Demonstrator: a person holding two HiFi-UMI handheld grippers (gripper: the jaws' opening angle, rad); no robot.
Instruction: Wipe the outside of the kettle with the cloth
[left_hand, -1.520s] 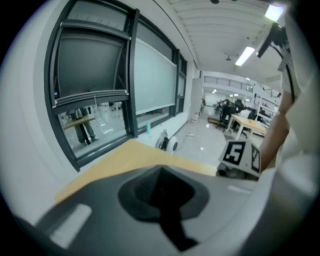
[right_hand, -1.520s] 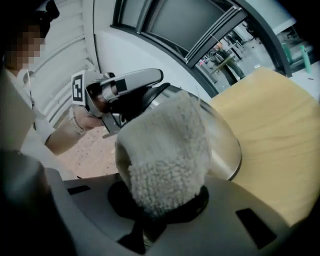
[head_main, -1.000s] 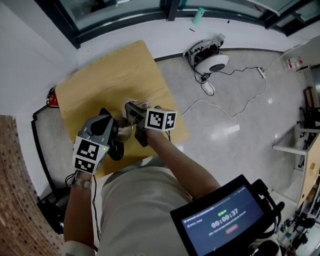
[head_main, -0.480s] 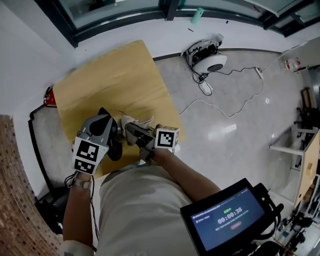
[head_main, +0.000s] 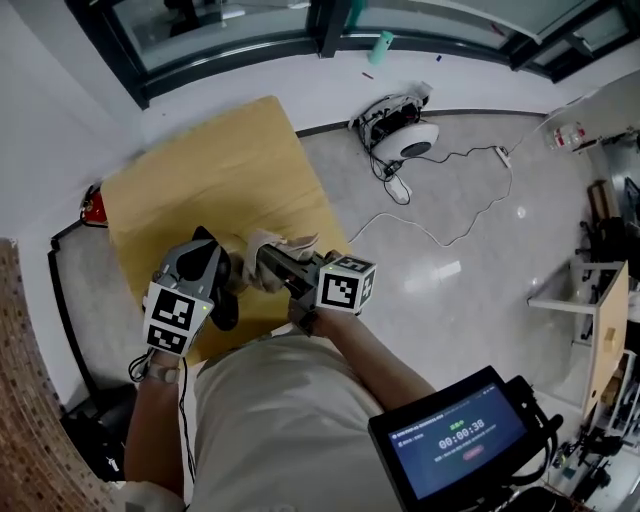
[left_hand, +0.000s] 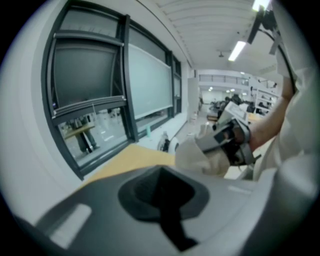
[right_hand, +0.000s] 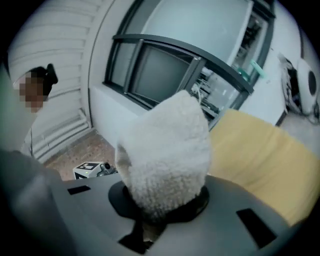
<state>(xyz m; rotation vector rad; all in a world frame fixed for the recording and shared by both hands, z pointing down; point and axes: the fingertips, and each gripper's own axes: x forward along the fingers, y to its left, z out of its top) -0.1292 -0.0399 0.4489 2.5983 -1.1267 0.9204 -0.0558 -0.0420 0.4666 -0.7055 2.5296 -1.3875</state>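
Observation:
In the head view both grippers meet over the near edge of the yellow wooden table (head_main: 220, 170). My right gripper (head_main: 264, 263) is shut on a white fluffy cloth (head_main: 272, 243), which bulges out of its jaws (right_hand: 167, 150). The left gripper (head_main: 222, 272) sits just left of the cloth. The kettle is almost wholly hidden between and under the grippers; only a pale sliver (head_main: 237, 266) shows. The left gripper view shows the cloth (left_hand: 197, 152) and right gripper (left_hand: 232, 137) close ahead. Its own jaws lie in a dark recess and their gap cannot be made out.
The table's right edge drops to a glossy floor with a white round device (head_main: 405, 130) and trailing cables. A red object (head_main: 92, 205) sits by the wall at the table's left. A dark-framed window runs along the far wall. A tablet (head_main: 460, 440) hangs at my chest.
The right gripper's marker cube has drawn back toward my body and to the right, while the cloth stays by the left gripper. The left gripper has barely moved.

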